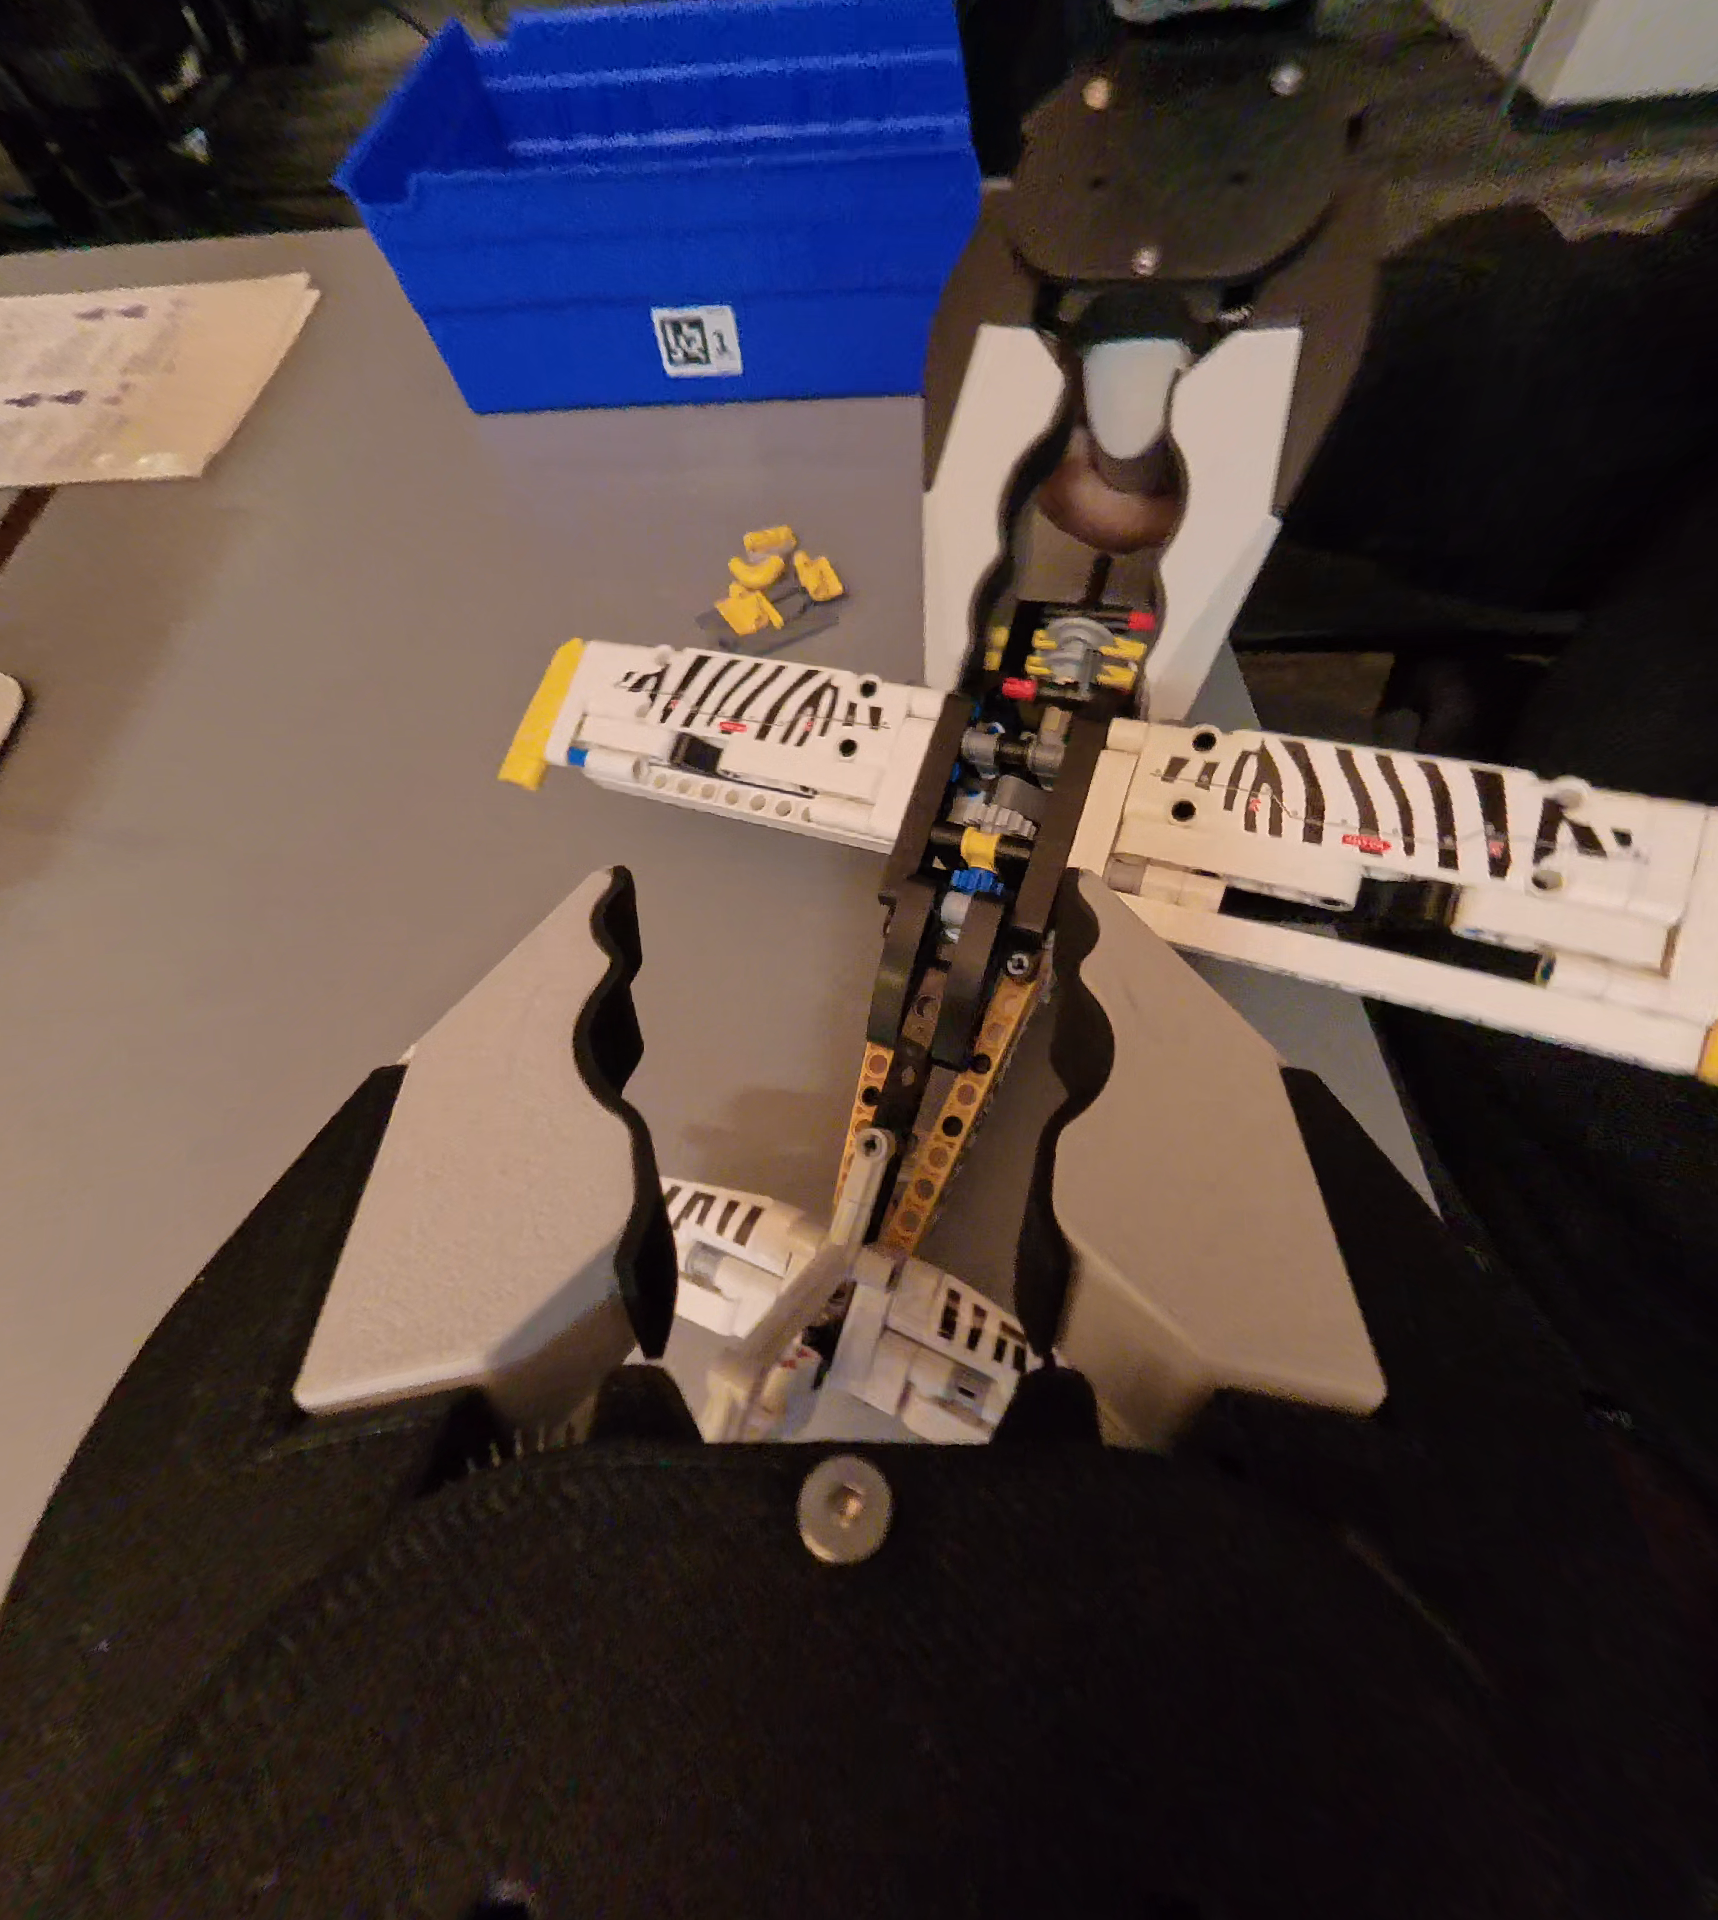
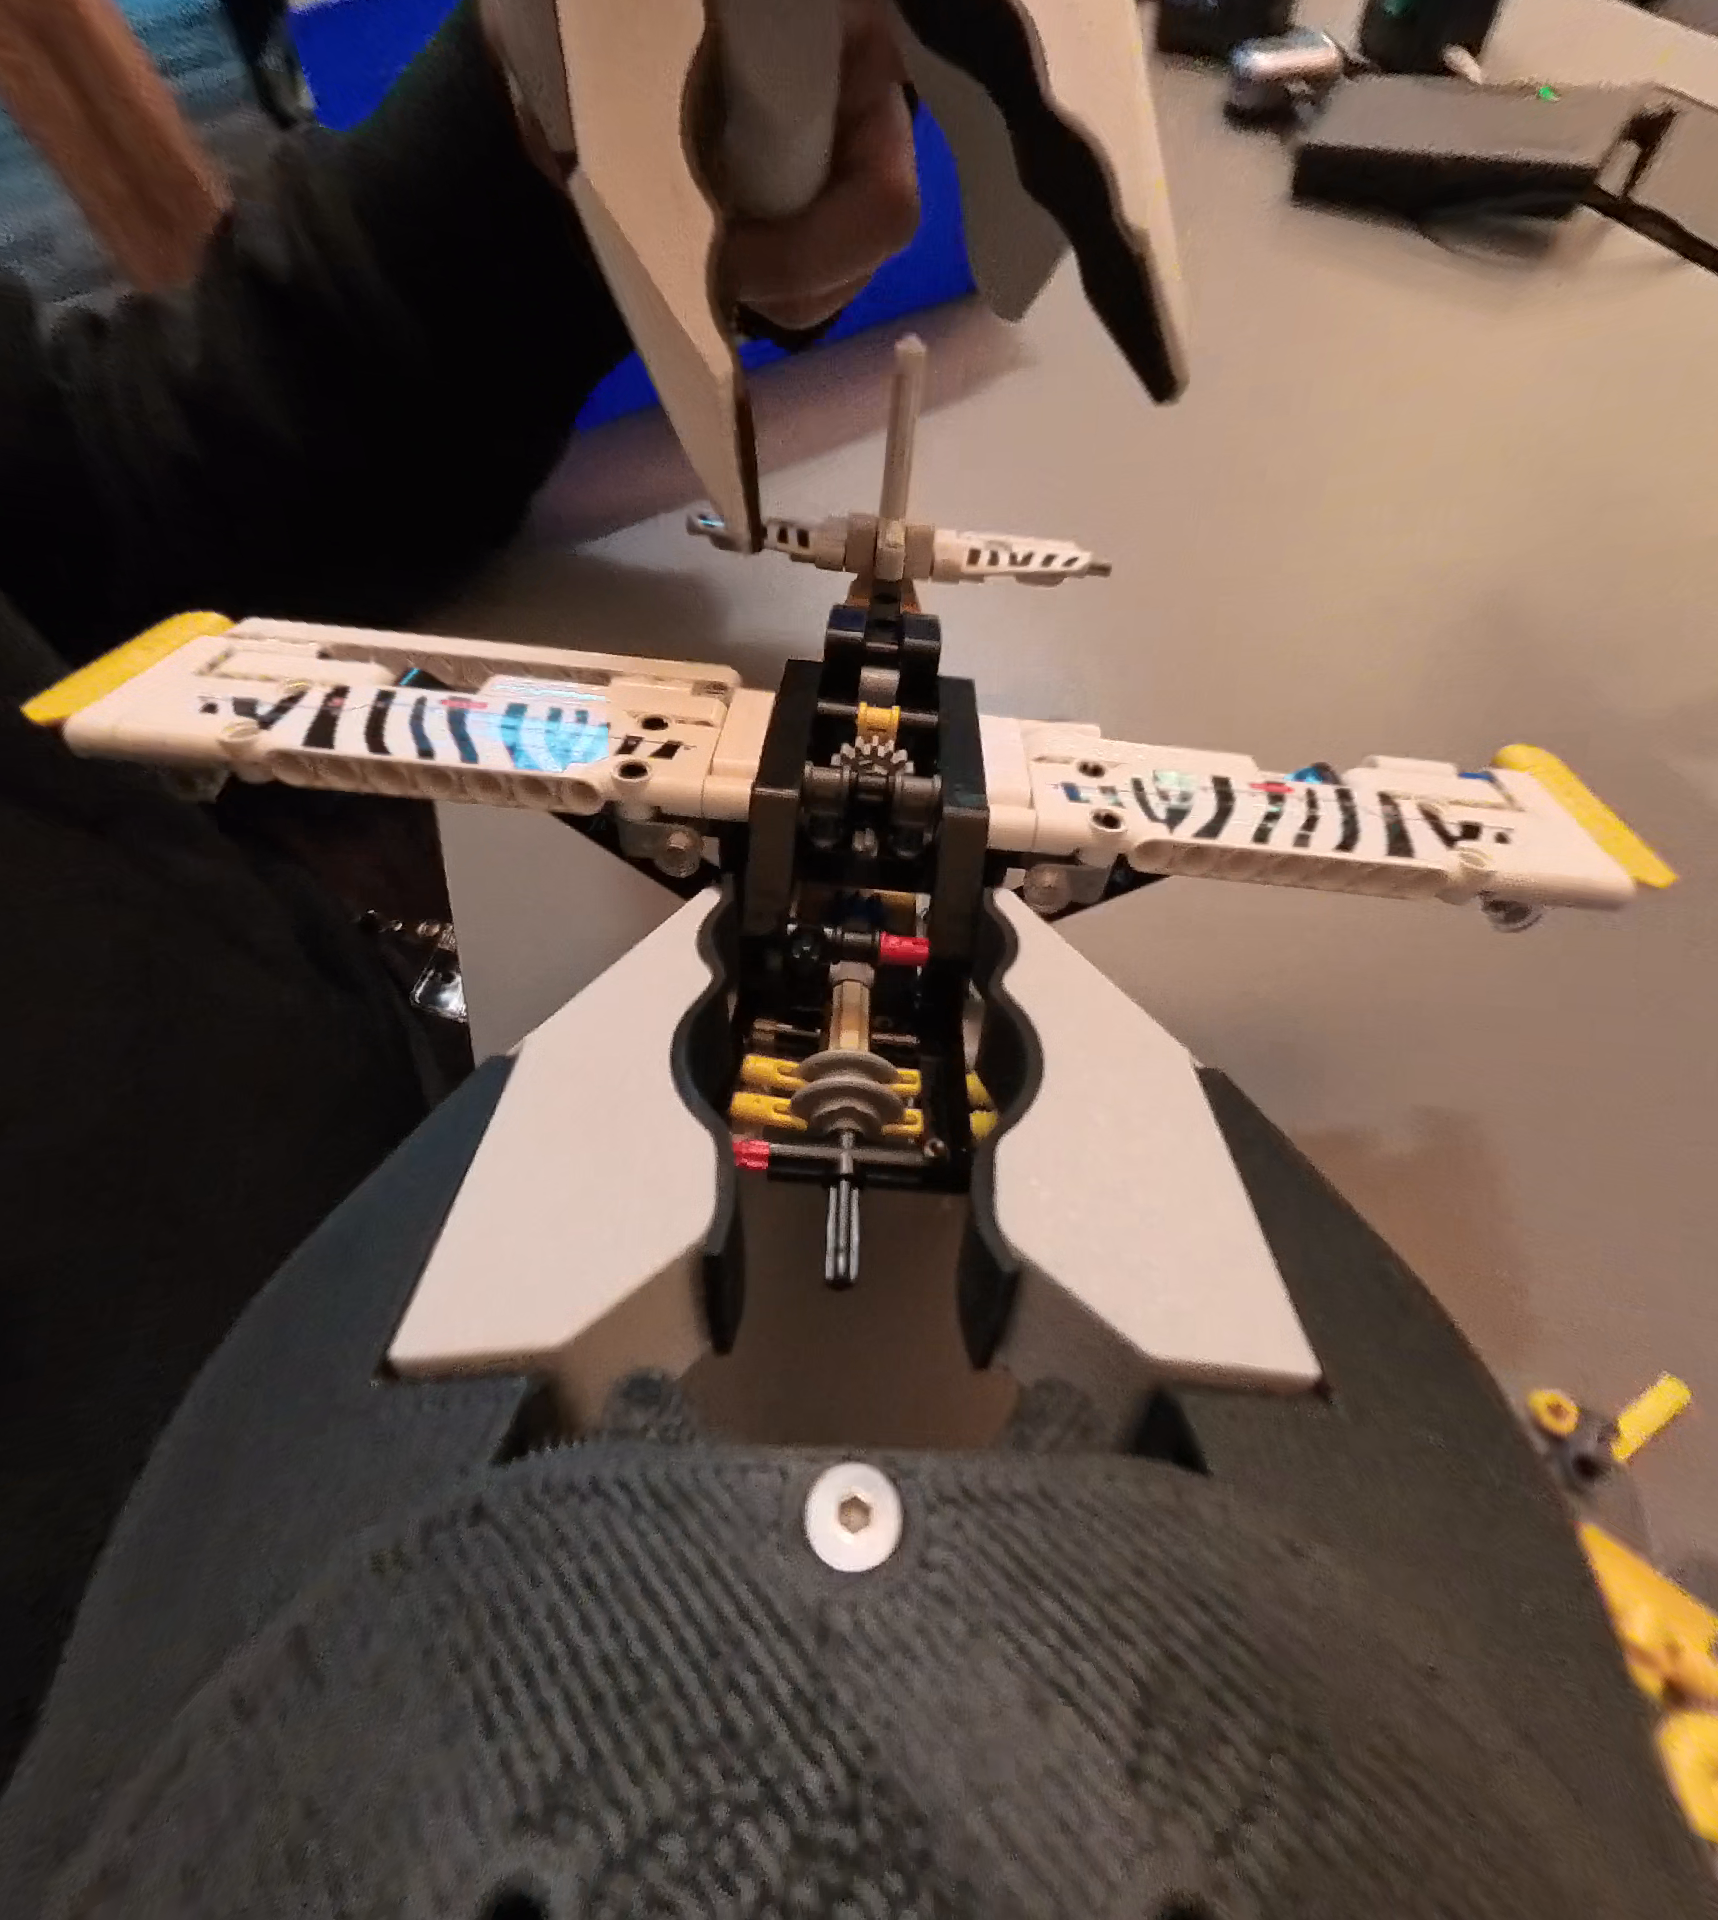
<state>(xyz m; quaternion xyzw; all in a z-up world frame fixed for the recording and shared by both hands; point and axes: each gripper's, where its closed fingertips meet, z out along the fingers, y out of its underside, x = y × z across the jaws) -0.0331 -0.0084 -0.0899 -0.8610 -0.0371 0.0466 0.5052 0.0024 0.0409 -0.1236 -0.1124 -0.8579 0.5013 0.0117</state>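
Left wrist view shows the toy plane (image 1: pixel 990 831), built of white bricks with black stripes and yellow wing tips, in the middle of the frame above the grey table (image 1: pixel 211 831). The left gripper (image 1: pixel 850 935) is released: its right finger lies beside the plane's black and tan rear body, while the left finger stands apart with bare table between. The right gripper (image 2: pixel 860 997) is clenched on the black nose section of the plane, both pads pressing its sides. A blue bin (image 1: pixel 668 208) stands in the upper middle, and small yellow and grey loose pieces (image 1: pixel 772 587) lie between the bin and the left wing. Printed paper sheets (image 1: pixel 76 384) lie at the upper left.
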